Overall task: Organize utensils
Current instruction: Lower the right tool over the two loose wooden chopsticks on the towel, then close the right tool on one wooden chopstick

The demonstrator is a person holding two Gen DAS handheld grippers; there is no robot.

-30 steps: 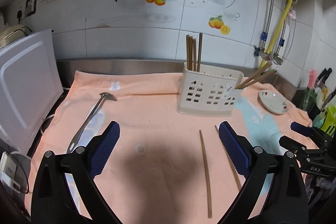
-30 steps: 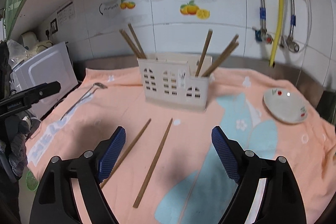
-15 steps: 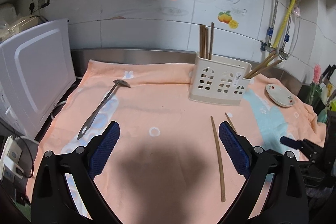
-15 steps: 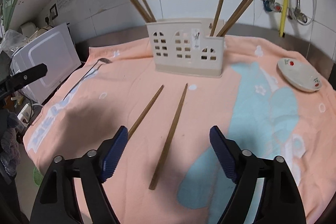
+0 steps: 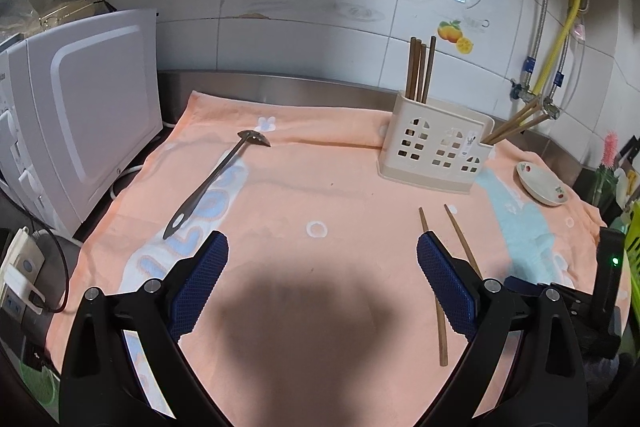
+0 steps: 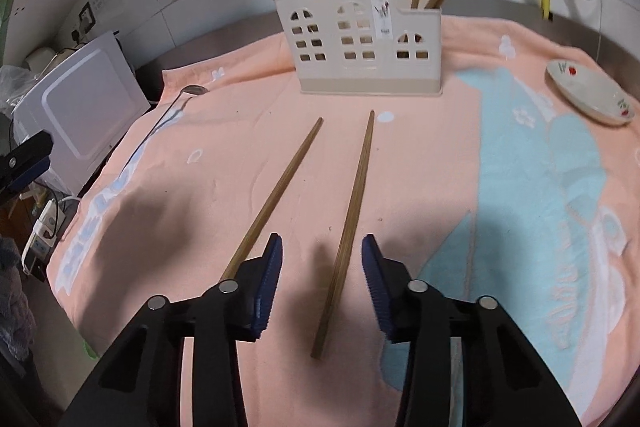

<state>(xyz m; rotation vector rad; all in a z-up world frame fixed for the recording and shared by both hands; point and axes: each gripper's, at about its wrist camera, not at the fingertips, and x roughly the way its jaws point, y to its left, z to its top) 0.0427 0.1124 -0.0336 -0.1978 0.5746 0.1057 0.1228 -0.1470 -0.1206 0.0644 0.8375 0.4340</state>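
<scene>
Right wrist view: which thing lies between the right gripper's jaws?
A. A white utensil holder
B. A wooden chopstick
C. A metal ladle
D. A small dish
B: a wooden chopstick lies on the towel between the right gripper's jaws, which have just been closing without touching it.

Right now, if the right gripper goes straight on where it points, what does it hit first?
Most likely the right-hand loose chopstick, lying on the towel between the right gripper jaws, which have just been closing. Depth is unclear.

Front: bare peach towel [image 5: 320,187] on the desk — open to a gripper.
Back right: cream perforated plastic utensil caddy [image 6: 360,43], upright brown chopsticks — blocks.
Left edge: white appliance [image 5: 80,115].
Far right: small white ceramic saucer [image 6: 588,95].
</scene>
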